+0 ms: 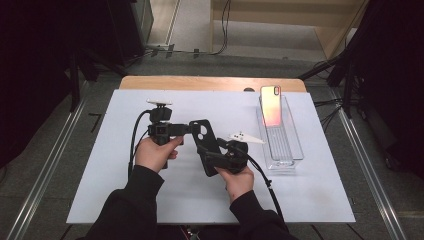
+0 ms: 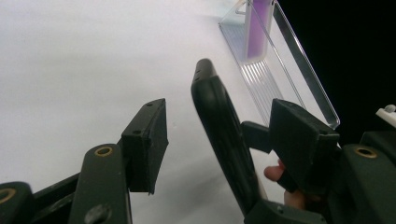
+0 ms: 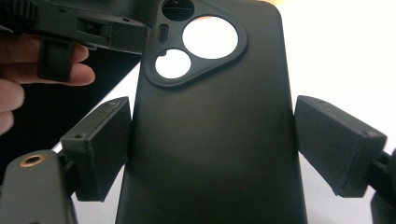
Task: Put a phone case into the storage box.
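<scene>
Black phone case point(image 1: 205, 145) stands raised over the table's middle, its near end pinched in the right gripper point(image 1: 212, 161). Left gripper point(image 1: 192, 128) straddles its far edge, jaws spread, one pad point(image 2: 148, 143) apart. White mat point(image 1: 115, 165) lies bare to the left; clear tray point(image 1: 295, 150) right.

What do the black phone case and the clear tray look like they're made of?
Phone case: probably soft silicone or rubbery plastic, since its matte black surface shows no glare and its edges are rounded. Tray: likely hard clear acrylic or similar plastic, as its see-through walls have bright glossy edges and the floor is ribbed.
</scene>
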Demonstrator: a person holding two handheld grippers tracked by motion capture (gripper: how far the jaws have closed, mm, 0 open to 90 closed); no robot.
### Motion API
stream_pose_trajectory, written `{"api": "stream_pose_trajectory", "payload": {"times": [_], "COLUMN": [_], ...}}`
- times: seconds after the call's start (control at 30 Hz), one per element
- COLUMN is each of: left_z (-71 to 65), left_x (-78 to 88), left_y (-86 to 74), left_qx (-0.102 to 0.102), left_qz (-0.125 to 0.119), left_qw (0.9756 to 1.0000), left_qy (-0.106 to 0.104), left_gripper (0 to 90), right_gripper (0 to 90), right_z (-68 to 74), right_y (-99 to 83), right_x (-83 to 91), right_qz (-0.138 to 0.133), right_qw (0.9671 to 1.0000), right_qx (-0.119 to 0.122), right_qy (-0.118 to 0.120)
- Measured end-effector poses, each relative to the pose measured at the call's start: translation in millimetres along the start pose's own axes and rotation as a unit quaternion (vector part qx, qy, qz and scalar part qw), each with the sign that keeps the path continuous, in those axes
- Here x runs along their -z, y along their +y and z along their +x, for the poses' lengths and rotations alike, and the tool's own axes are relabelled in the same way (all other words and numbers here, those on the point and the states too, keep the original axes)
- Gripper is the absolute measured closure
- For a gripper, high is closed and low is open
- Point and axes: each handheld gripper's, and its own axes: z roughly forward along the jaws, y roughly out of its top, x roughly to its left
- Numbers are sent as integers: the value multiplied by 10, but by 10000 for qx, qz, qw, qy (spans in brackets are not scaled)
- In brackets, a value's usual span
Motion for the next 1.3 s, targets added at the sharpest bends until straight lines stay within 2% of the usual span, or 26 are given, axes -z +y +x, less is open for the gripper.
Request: {"api": "stream_pose_trajectory", "payload": {"times": [0.1,0.27,0.43,0.53,0.63,0.77,0.97,1.07,1.17,1.23,1.3], "left_z": [-9,13,41,58,41,36,50,57,28,15,-1], "left_x": [-18,-40,-57,-53,-46,-37,-22,-14,-1,19,43], "left_y": [12,22,20,12,-2,-4,-4,-3,-8,-7,-2], "left_qx": [-16,109,225,286,260,424,525,564,480,449,402], "left_qz": [-21,-71,-130,-177,-237,-282,-295,-264,-253,-288,-338], "left_qw": [10000,9999,9996,9993,9991,9981,9970,9961,9965,9964,9965], "left_qy": [44,54,-97,-153,-219,-333,-480,-625,-633,-666,-646], "left_gripper": [438,517,603,703,725,754,771,774,775,776,776], "right_gripper": [124,124,124,124,122,120,112,108,88,0,0], "right_z": [12,37,75,95,103,111,122,117,113,119,114], "right_y": [-23,-47,-71,-90,-107,-116,-116,-104,-62,-21,22], "right_x": [-15,-21,-37,-47,-63,-74,-81,-73,-69,-61,-43], "right_qz": [16,-102,-168,-205,-247,-270,-349,-339,-141,-32,45], "right_qw": [9999,9994,9990,9990,9992,9994,9993,9992,9993,9989,9984], "right_qx": [-106,-285,-343,-323,-228,-124,66,161,300,453,541], "right_qy": [57,170,227,249,232,200,122,131,159,145,176]}}
